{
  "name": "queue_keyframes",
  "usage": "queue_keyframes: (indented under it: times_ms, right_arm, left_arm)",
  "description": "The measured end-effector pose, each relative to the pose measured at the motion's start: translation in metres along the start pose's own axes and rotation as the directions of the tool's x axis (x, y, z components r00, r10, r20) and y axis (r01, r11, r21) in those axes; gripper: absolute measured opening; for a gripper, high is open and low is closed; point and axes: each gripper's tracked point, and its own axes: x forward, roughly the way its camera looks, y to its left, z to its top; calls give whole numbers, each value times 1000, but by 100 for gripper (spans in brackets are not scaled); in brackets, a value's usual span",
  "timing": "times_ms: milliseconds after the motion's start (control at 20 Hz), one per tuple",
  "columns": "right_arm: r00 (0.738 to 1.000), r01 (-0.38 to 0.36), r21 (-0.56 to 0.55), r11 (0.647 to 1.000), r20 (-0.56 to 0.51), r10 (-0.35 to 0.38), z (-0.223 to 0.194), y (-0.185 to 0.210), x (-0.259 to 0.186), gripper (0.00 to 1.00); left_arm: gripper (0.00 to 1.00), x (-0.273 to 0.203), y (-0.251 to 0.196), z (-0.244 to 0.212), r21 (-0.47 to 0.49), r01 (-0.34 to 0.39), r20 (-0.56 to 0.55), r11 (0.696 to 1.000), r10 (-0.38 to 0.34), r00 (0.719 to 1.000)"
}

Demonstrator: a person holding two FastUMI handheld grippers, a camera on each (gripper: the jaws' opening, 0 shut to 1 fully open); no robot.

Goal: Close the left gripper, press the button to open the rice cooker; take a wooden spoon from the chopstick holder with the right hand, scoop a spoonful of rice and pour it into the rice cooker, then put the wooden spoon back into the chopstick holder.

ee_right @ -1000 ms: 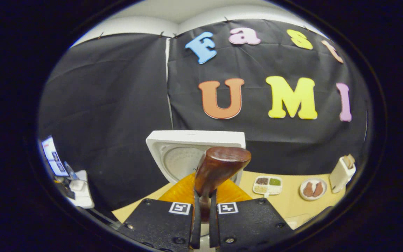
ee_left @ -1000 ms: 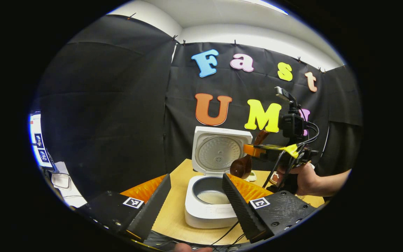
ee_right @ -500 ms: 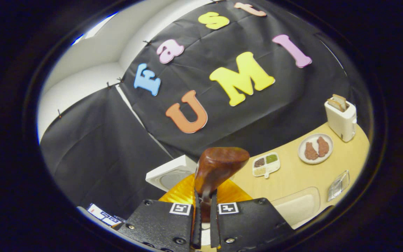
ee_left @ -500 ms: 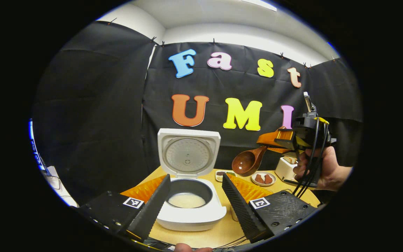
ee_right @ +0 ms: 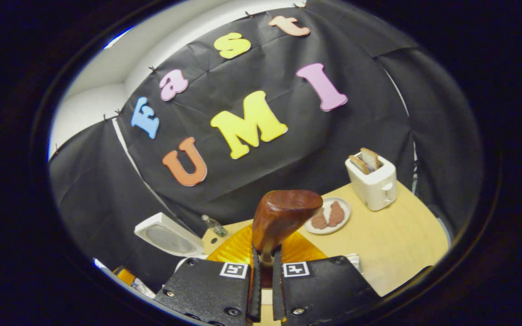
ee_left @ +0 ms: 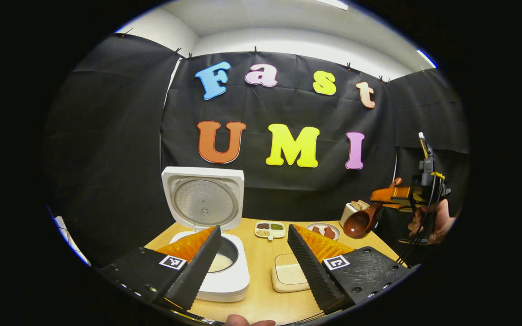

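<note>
In the left gripper view the left gripper [ee_left: 253, 253] hangs over the near edge of the wooden table [ee_left: 261, 301] with its fingers spread wide and nothing between them. Behind its left finger stands the white rice cooker [ee_left: 218, 271], its lid [ee_left: 203, 198] tipped up and back, and a pale layer of rice shows in the dark inner pot [ee_left: 222, 258]. Just right of the cooker lies a shallow cream tray of rice [ee_left: 290, 277], partly behind the other finger. Farther back sit a small divided dish [ee_left: 270, 229], a plate [ee_left: 323, 231] with two brown pieces, and a white toaster [ee_left: 352, 212].

At the right edge of that view a hand [ee_left: 433, 222] holds the right gripper [ee_left: 390, 195] up above the table, well apart from the cooker. The wooden spoon [ee_left: 363, 221] juts from it, bowl hanging down and leftward, near the toaster.

In the right gripper view the right gripper's fingers are pressed close on the spoon's handle, the bowl rising straight ahead (the view is tilted). Beyond it sit the plate and toaster, with the open cooker lid low on the left.
</note>
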Motion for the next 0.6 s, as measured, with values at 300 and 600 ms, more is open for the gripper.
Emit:
queue_keyframes:
  times_ms: [300,600]
  right_arm:
    - [986,148,-57,987,-74,-152,-33,-95,25,15]
    - [967,206,-115,972,-127,-220,-78,-126,57,15]
  left_arm:
    - [95,12,-18,-4,-12,-25,-38,1000,24,999]
    - [95,17,-16,-2,-8,-67,-62,998,66,996]
